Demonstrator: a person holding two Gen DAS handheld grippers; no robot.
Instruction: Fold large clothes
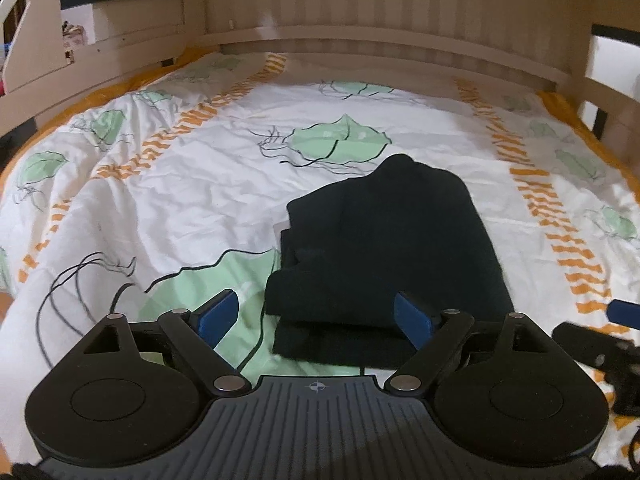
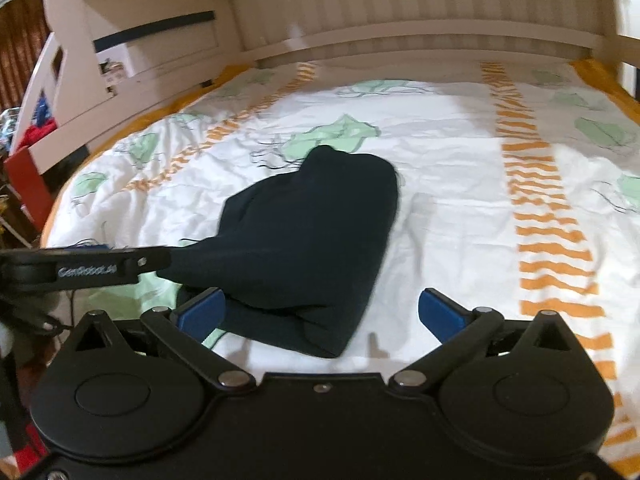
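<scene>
Now both tools stand wide with nothing gripped: the left tool (image 1: 316, 318) hangs over the near edge of the garment (image 1: 384, 248), the right tool (image 2: 320, 314) likewise, pads clear of the cloth. Folded into a dark bundle, the garment lies on the bed (image 1: 160, 184), mid-quilt. Beyond it rises the headboard (image 1: 380, 8).

The folded garment (image 1: 384, 240) is solid black. Under it the duvet (image 1: 180, 184) is white, printed with pale green leaves outlined in thin black and orange dashed stripes (orange edging too). The bed frame (image 1: 360, 8) is cream, the gripper pads (image 2: 200, 314) blue.
</scene>
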